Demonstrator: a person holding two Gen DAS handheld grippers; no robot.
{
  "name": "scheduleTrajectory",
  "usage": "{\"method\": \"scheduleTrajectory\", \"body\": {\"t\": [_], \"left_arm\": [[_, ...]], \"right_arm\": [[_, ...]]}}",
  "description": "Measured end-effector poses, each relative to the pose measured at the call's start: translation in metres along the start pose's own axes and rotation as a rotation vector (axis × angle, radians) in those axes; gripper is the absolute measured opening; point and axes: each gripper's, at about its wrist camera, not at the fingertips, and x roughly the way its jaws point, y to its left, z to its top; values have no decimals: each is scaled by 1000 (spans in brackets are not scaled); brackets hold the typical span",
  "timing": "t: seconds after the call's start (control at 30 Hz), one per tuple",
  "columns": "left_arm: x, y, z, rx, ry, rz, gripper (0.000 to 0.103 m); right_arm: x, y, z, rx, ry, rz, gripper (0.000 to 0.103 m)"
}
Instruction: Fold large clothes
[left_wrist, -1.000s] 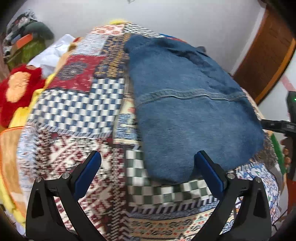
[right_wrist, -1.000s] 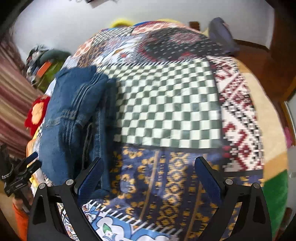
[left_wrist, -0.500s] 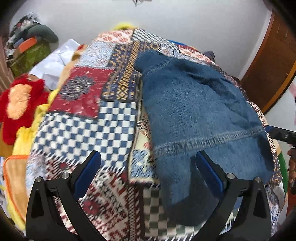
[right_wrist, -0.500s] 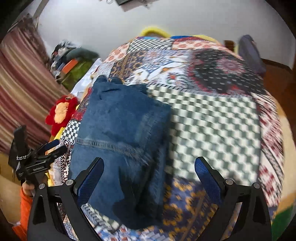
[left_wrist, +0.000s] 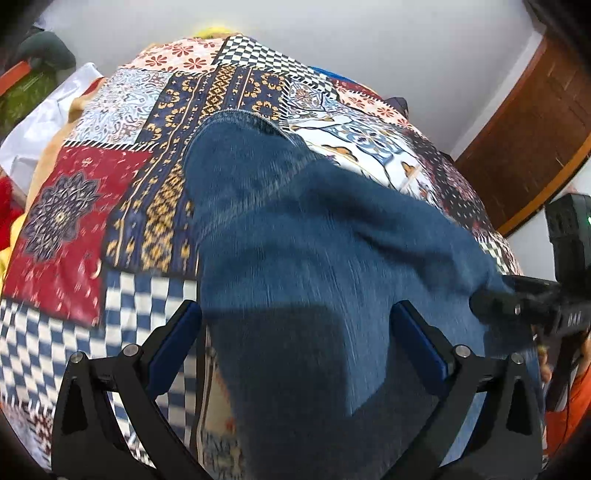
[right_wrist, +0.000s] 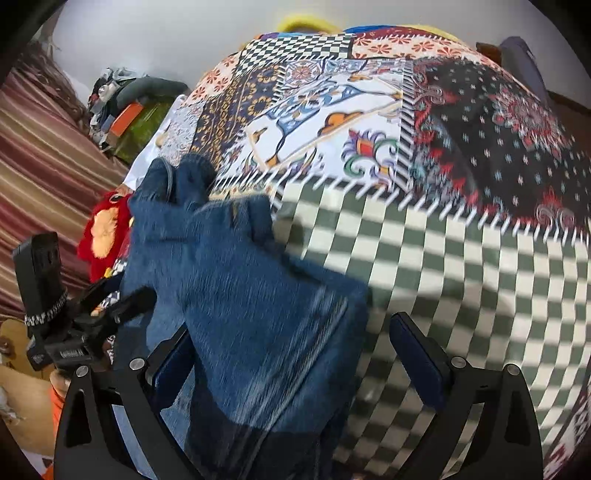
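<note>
folded blue jeans on the patchwork bedspread, now much nearer both cameras than a second ago, filling the space between the fingers. left gripper over the near end, jaws spread wide, pinching nothing. right gripper at the right edge, likewise spread and empty. probably closing in for another fold or a lift

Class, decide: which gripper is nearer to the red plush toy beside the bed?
Left. The left gripper sits just below the red plush toy; the right gripper hangs farther away, with the jeans between.
</note>
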Motion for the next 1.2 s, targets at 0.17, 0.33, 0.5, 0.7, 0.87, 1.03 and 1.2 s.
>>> {"method": "scheduleTrajectory", "body": {"t": [0.17, 0.33, 0.5, 0.7, 0.87, 1.03, 1.2], "left_arm": [[10, 10, 16, -39, 20, -10, 103], [-10, -2, 6, 25, -47, 87, 103], [-39, -15, -11, 119, -89, 169, 103], [-70, -13, -34, 140, -110, 175, 103], [-76, 5, -60, 33, -56, 72, 103], [-50, 27, -80, -114, 73, -150, 103], [-18, 43, -81, -243, 146, -297, 103]], "right_arm": [[3, 0, 17, -55, -40, -77, 98], [-10, 14, 11, -89, -91, -158, 98], [-37, 39, -10, -216, -130, -231, 98], [-61, 55, -42, -265, -120, -191, 99], [-65, 38, -64, -156, -77, -75, 99], [-47, 6, -78, -35, -10, -7, 99], [-24, -19, -73, 66, 51, 161, 99]]}}
